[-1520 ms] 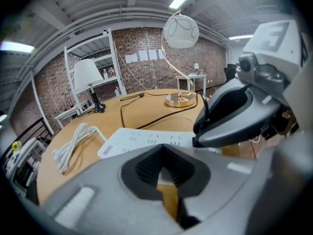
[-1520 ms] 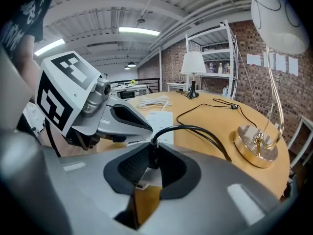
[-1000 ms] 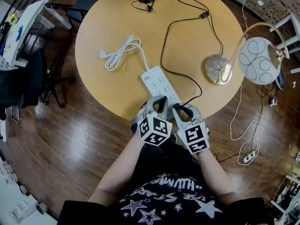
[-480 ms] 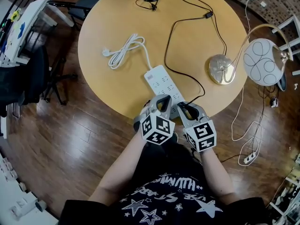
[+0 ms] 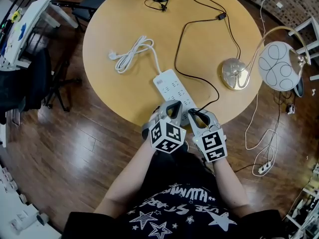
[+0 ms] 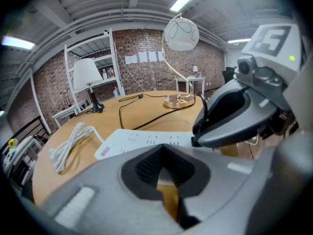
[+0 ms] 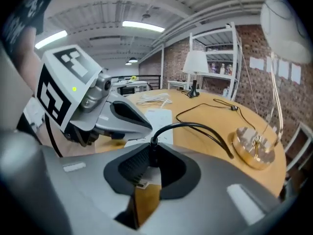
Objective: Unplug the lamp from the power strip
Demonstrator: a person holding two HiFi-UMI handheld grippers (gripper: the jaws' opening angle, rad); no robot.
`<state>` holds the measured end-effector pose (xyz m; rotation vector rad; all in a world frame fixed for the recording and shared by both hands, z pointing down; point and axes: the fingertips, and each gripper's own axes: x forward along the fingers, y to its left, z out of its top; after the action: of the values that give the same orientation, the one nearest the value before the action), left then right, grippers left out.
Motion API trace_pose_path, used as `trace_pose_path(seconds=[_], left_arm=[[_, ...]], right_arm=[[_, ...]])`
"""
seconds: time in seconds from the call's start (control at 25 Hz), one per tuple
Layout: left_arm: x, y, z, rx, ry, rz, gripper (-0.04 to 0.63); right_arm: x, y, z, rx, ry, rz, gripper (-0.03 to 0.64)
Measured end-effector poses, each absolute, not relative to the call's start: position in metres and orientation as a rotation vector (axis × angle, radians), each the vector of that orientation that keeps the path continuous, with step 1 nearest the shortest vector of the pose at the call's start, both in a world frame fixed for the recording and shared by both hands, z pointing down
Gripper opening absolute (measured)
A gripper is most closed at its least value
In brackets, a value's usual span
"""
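Right gripper (image 5: 196, 113): clenched on the black lamp plug (image 7: 149, 153), lower centre of the head view.
Left gripper (image 5: 172, 106): jaws drawn together, seemingly pressed on the long white plastic power strip (image 5: 169, 82).
Pull: best drawn straight away from the strip, kept pinned to the round wooden table (image 5: 109, 29), black cable (image 7: 187, 125) untugged.

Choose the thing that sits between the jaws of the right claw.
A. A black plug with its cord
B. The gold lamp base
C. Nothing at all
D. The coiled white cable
A: in the right gripper view the right claw is closed on the black plug, and the plug's black cord arcs away from it over the table.
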<state>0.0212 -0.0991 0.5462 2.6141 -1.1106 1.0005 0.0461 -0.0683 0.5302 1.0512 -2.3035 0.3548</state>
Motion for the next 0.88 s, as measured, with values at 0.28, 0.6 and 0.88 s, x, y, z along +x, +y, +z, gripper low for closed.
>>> trace_pose_path(seconds=[0.28, 0.6, 0.88], left_arm=[[0.023, -0.1, 0.546, 2.612, -1.113, 1.006, 0.003], [0.023, -0.1, 0.547, 2.61, -1.105, 1.008, 0.003], [0.023, -0.1, 0.547, 2.609, -1.114, 1.011, 0.003]], right_arm=[[0.045, -0.068, 0.527, 1.057, -2.283, 0.291, 0.054], [0.052, -0.069, 0.533, 1.089, -2.31, 0.406, 0.053], [0.043, -0.067, 0.526, 1.039, -2.282, 0.264, 0.054]])
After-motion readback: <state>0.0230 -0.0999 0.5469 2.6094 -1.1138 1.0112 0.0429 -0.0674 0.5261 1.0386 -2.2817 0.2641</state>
